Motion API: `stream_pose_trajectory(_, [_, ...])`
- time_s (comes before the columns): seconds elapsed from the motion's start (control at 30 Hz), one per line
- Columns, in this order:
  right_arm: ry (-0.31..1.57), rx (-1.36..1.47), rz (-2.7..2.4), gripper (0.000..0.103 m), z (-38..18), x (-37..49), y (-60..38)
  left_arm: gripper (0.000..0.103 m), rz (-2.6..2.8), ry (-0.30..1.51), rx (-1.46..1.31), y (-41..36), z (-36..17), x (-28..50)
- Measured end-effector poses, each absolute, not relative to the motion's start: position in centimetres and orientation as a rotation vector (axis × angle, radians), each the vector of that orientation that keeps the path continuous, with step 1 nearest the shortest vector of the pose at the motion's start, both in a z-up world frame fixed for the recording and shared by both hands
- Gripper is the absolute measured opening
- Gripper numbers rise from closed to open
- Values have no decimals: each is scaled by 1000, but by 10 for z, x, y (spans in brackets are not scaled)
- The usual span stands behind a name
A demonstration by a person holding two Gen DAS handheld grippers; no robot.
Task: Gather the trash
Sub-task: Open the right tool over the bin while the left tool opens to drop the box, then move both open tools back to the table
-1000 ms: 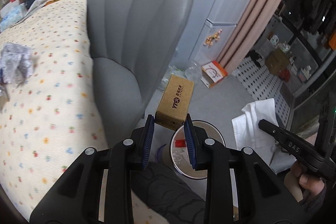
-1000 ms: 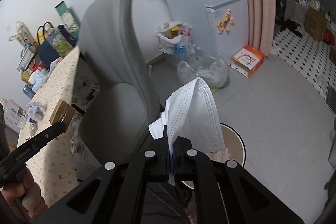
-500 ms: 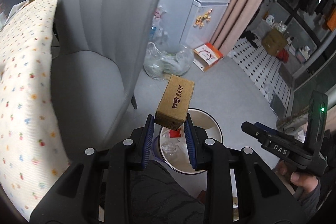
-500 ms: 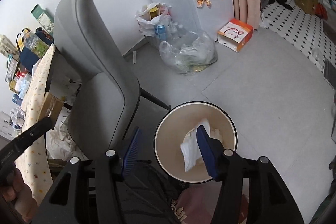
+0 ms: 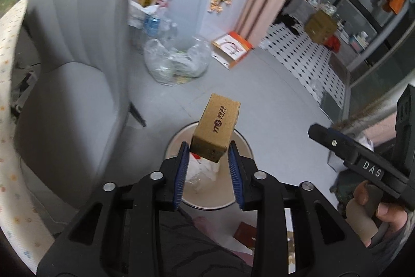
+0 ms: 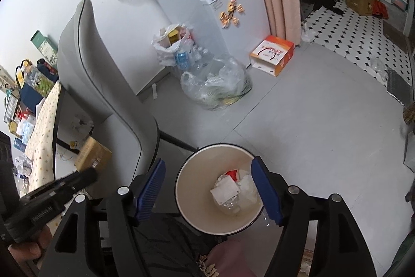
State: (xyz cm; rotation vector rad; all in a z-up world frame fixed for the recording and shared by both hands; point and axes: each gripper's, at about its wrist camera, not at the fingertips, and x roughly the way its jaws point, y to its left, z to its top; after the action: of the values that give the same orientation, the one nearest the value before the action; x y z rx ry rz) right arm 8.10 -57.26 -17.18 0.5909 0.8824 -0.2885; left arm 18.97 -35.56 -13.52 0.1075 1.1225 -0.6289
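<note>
A small brown cardboard box (image 5: 216, 126) stands tilted between the blue pads of my left gripper (image 5: 208, 147). Its jaws are opening, and a gap shows between the left pad and the box. Right below is the round cream trash bin (image 5: 171, 144), with white paper and plastic in it. My right gripper (image 6: 208, 161) hangs over the same bin (image 6: 181, 173); its jaws are opening wide with nothing between them. A white mask (image 6: 225, 190) lies in the bin on other trash. In the right wrist view the left gripper (image 6: 88, 175) and the box (image 6: 92, 153) show at lower left.
A grey upholstered chair (image 5: 77, 43) stands close to the bin's left. A table with a dotted cloth (image 6: 44, 126) is beyond it. A clear plastic bag (image 6: 218, 87), a white bag of bottles (image 6: 173, 43) and an orange-and-white carton (image 6: 272, 55) sit on the grey floor by the fridge.
My right gripper opened and the white mask dropped into the bin. Both grippers moved from the table side to over the bin. The left jaws have spread apart around the box.
</note>
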Motion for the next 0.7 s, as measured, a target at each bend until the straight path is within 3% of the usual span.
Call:
stream_pose_trajectory(0.03, [879,591,-293,68,-170,79,-575,69,-645,1123,102,-358,-135,189])
stream_pose_trajectory(0.07, [874,591,-299,68,-169,77,-577,83,-649,1108,95,-358,-134,188])
stream_pose_trajectory(0.2, [862,586,-305,69,-164,76,-578,84,-610,1077,68,-347,-127,190])
stream_pose_trajectory(0.37, [858,573,-281,71,-159,84,-566,96,-549,1023,10,-321,-110,196])
stream_pose_trajectory(0.7, [827,494,-190,85,-132,110,-516,97,-448,938,-90,-256,-75,200])
